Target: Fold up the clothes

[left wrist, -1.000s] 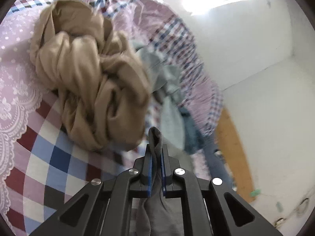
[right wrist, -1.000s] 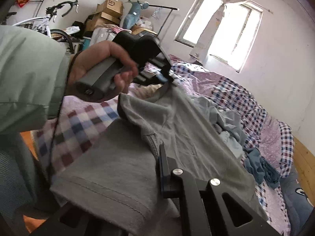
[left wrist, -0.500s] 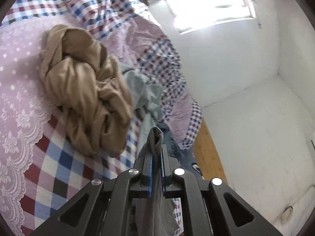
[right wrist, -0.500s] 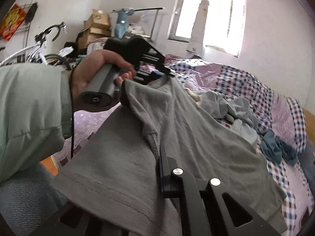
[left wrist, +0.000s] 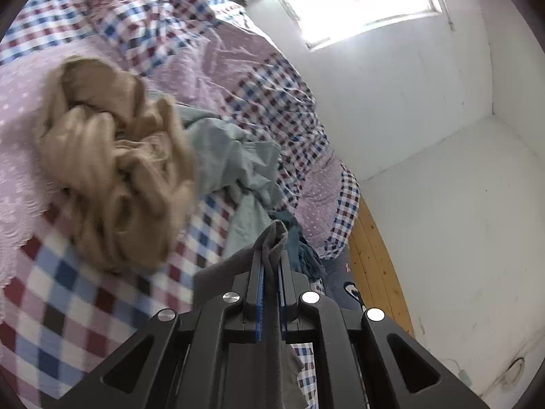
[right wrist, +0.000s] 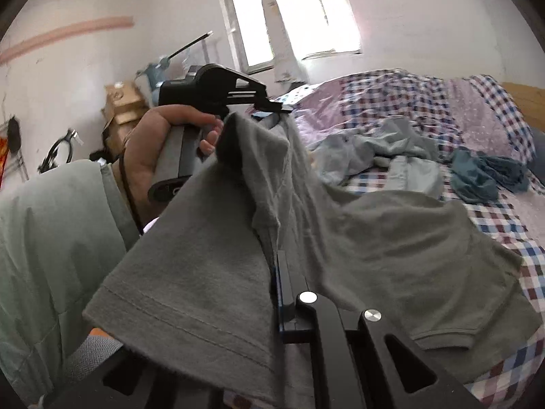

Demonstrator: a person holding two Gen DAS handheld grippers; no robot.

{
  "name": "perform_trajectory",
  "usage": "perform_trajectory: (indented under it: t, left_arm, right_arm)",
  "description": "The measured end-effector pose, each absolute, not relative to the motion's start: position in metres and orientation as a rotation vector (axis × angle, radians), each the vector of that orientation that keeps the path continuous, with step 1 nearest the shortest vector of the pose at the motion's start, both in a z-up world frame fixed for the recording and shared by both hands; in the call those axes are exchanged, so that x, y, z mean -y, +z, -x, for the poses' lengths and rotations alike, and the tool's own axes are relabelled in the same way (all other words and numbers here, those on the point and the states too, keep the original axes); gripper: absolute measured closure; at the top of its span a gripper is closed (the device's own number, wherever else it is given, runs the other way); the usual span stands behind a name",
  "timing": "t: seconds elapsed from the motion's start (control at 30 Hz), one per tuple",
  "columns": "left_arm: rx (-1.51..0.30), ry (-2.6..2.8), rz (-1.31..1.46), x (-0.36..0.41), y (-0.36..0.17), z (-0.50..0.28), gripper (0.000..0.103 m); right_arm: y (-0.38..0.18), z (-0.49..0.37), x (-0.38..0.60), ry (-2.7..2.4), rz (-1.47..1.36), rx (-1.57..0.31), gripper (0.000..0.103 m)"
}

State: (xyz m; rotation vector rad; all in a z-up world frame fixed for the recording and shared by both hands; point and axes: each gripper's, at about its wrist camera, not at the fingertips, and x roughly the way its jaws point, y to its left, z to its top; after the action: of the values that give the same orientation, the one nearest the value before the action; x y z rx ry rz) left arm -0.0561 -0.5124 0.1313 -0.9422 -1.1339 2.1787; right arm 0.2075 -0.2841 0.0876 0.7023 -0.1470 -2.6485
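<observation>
A grey T-shirt [right wrist: 357, 238] hangs stretched between my two grippers above the bed. In the left wrist view my left gripper [left wrist: 271, 248] is shut on a fold of the grey T-shirt [left wrist: 272, 238], which sticks up between the blue pads. In the right wrist view my right gripper [right wrist: 277, 255] is shut on the shirt's other shoulder; cloth drapes over and hides its left finger. The left gripper [right wrist: 272, 107] shows there too, in a person's hand [right wrist: 153, 146], pinching the shirt's far corner. The hem trails onto the checked bedspread [right wrist: 511, 228].
On the bed lie a crumpled tan garment [left wrist: 112, 177], a pale grey-blue garment [left wrist: 231, 156] and a teal one [right wrist: 483, 173]. White walls, a bright window [right wrist: 299, 17] and a wooden floor strip [left wrist: 378, 248] border the bed. Cardboard boxes [right wrist: 122, 102] and a bicycle [right wrist: 58, 150] stand behind.
Both grippers have risen with the grey T-shirt, which now hangs higher and more spread out. The right wrist has rolled, tilting its view. The bed looks farther off in the left view.
</observation>
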Motion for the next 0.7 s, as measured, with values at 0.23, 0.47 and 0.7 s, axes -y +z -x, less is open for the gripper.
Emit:
perform_trajectory:
  t: [0.23,0.47,0.7]
  left_arm:
    - [1.014,2.174,1.010,0.433,0.148,0.078,0.098]
    - [0.914,2.150,1.091,0.352,0.141,0.091,0.098]
    - [0.846,2.140,1.177,0.284,0.117,0.110,0.098]
  right_arm:
    - [0.082,-0.203,0.217,-2.710,-0.766,0.317,0.099]
    - [0.064,-0.202,0.151,-2.760,-0.843,0.508,0.099]
    - [0.053,-0.209,0.109,-2.810,-0.872,0.617,0.099]
